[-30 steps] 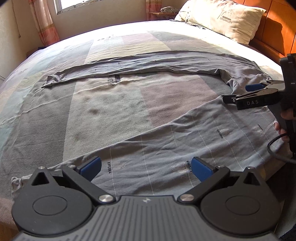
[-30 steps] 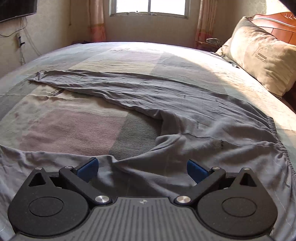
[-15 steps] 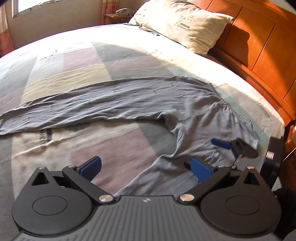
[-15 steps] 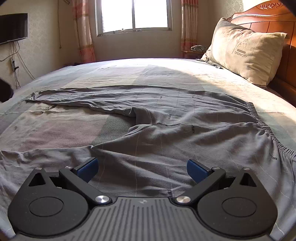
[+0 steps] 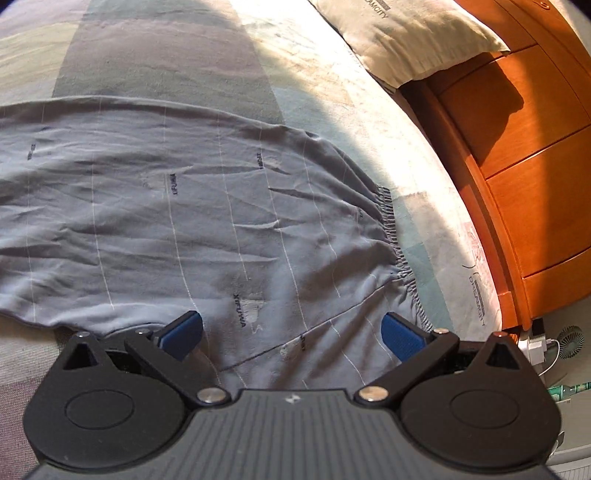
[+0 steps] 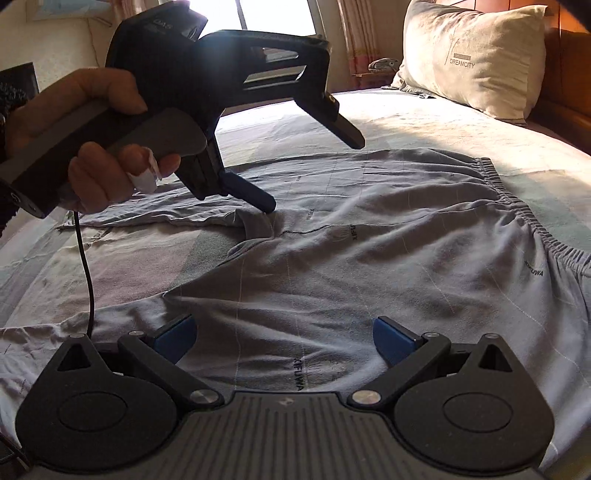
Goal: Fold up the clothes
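Grey pinstriped trousers (image 5: 207, 221) lie spread flat on the bed, with the elastic waistband (image 5: 391, 236) toward the headboard side. They also show in the right wrist view (image 6: 369, 258). My left gripper (image 5: 291, 334) is open, its blue pads low over the crotch area. In the right wrist view the left gripper (image 6: 314, 170) has one blue fingertip (image 6: 258, 197) touching the cloth at the crotch. My right gripper (image 6: 282, 339) is open and empty, just above the near trouser leg.
The bed has a striped cover (image 5: 166, 55). A beige pillow (image 6: 472, 59) leans at the wooden headboard (image 5: 524, 147). A small fan and charger (image 5: 569, 339) sit on the floor past the bed edge. A window (image 6: 273, 14) is behind.
My left gripper has swung right and down to the trousers' crotch and waistband area. It now fills the upper left of the right wrist view. My right gripper has edged closer to the cloth.
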